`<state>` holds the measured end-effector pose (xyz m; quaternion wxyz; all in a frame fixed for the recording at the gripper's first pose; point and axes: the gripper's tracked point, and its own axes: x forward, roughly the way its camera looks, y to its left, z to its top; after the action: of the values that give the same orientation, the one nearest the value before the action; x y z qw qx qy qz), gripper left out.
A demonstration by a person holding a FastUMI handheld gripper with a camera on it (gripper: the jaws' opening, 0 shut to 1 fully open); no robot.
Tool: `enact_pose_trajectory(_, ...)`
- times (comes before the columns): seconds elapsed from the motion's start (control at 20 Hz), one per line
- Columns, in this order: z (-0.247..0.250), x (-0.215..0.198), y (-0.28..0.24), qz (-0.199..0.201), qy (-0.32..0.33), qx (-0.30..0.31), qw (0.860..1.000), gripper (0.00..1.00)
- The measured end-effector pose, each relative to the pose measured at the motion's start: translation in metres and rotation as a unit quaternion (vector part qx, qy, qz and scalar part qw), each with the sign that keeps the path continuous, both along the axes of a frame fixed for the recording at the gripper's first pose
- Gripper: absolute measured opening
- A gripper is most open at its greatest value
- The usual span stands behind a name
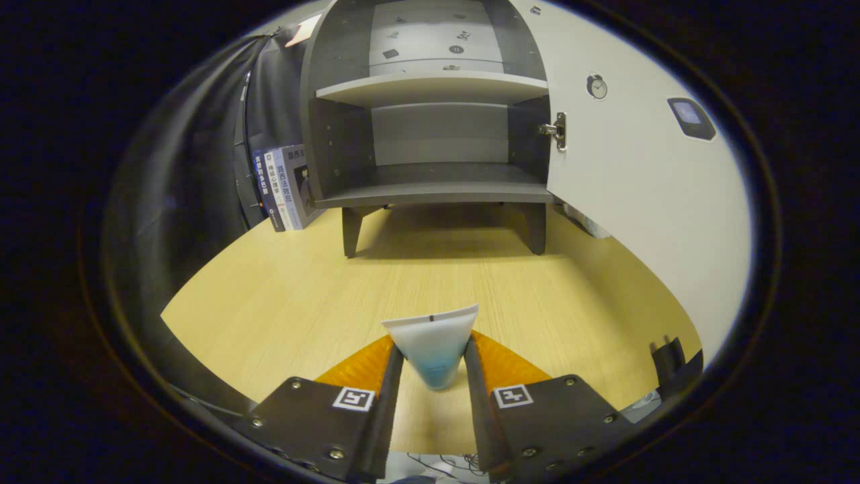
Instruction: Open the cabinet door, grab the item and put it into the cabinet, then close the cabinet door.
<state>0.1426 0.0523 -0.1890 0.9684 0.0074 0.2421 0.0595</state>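
Observation:
A white and blue squeeze tube (433,346) stands upright between my gripper's fingers, crimped end up, and both fingers press on its sides. My gripper (433,363) holds it above the wooden tabletop (282,302). Beyond the fingers stands the grey cabinet (437,114) on short legs. Its white door (645,181) is swung wide open to the right, hinge (556,130) showing. Inside are a lower compartment (440,178) and an upper shelf (433,87), both bare.
A few books (287,188) stand left of the cabinet against the black cloth wall. A small clock sticker (596,86) and a dark square pad (691,117) sit on the inside of the door. A black object (672,359) lies at the table's right edge.

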Motion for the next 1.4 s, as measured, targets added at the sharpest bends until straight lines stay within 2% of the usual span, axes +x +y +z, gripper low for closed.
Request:
enact_pose_trajectory(0.3, 0.026, -0.005, 0.007, -0.003, -0.002, 0.014, 1.0, 0.5)
enact_pose_trajectory(0.65, 0.127, 0.011, 0.028, 0.011, -0.054, -0.01, 0.998, 0.5)
enact_pose_trajectory(1.1, 0.295, 0.078, 0.062, 0.014, -0.151, -0.037, 0.988, 0.5)
enact_pose_trajectory(1.4, 0.352, 0.14, 0.073, 0.008, -0.182, -0.051, 0.982, 0.5)
